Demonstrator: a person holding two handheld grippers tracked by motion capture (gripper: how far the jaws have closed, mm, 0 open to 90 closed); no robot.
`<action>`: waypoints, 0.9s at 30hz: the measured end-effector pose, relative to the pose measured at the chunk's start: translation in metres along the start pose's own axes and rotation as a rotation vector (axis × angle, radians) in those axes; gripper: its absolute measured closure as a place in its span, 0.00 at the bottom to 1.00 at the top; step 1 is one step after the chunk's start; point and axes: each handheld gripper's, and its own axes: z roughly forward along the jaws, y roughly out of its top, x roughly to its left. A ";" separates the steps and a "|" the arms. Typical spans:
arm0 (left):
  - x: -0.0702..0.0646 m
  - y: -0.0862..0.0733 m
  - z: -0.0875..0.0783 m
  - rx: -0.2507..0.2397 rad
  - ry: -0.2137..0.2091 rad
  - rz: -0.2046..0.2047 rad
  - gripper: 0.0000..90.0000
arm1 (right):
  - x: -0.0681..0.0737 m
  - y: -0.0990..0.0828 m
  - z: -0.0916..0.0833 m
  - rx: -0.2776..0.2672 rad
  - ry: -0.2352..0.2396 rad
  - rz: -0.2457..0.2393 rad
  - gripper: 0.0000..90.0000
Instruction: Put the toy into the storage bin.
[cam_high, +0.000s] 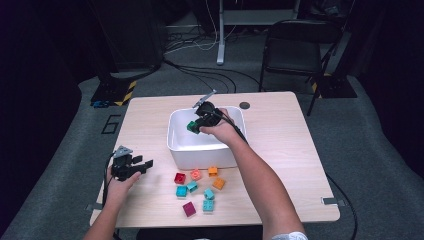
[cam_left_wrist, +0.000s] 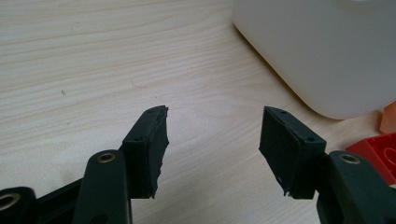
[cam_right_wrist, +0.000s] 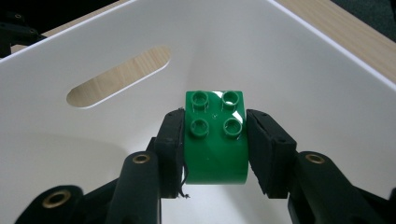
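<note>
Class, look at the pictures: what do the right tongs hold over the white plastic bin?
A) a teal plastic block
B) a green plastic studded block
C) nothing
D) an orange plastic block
B: the right tongs clamp a green plastic studded block between their pads inside the white plastic bin.

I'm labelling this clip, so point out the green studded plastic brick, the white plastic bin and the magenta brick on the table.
green studded plastic brick (cam_right_wrist: 215, 140), right gripper view, its studded face between the jaws.
white plastic bin (cam_high: 200, 157), high view, its near outer wall.
magenta brick (cam_high: 189, 209), high view, its top.
</note>
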 end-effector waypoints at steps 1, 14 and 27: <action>0.000 0.000 0.000 0.000 0.000 0.001 0.46 | 0.000 0.000 0.000 0.005 -0.001 0.002 0.65; 0.000 0.000 0.000 0.001 0.005 0.000 0.46 | 0.012 0.005 -0.034 -0.062 -0.013 -0.032 0.61; -0.002 0.000 0.002 -0.004 0.008 0.003 0.45 | 0.035 -0.007 -0.090 -0.122 0.001 -0.068 0.61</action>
